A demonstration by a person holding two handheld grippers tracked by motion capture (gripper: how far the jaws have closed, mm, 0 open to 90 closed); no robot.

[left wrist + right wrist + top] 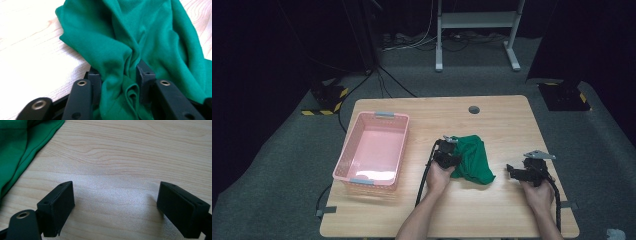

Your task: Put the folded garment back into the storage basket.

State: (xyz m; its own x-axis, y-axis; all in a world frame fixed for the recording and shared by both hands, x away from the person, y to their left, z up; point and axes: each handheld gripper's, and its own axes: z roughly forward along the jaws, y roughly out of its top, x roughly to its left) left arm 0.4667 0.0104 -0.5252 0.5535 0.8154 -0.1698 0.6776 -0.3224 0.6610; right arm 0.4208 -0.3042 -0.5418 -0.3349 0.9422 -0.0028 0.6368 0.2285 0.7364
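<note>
Bare table (502, 125) beyond green cloth (473, 157)

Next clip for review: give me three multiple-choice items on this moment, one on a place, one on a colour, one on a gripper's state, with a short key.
1. Where does the pink slatted plastic basket stand on the light wooden table?
A. at the left side
B. at the right edge
C. on top of the cloth

2. What colour is the crumpled knit cloth?
A. red
B. green
C. white

3. How does the left gripper stand?
A. wide open over bare wood
B. closed on a fold of the cloth
C. inside the basket

Key:
1 A, the high view shows the basket left of both hands.
2 B, green in all three views.
3 B, the left gripper view shows cloth bunched between the two pads; the right gripper is the one open over bare wood.
</note>
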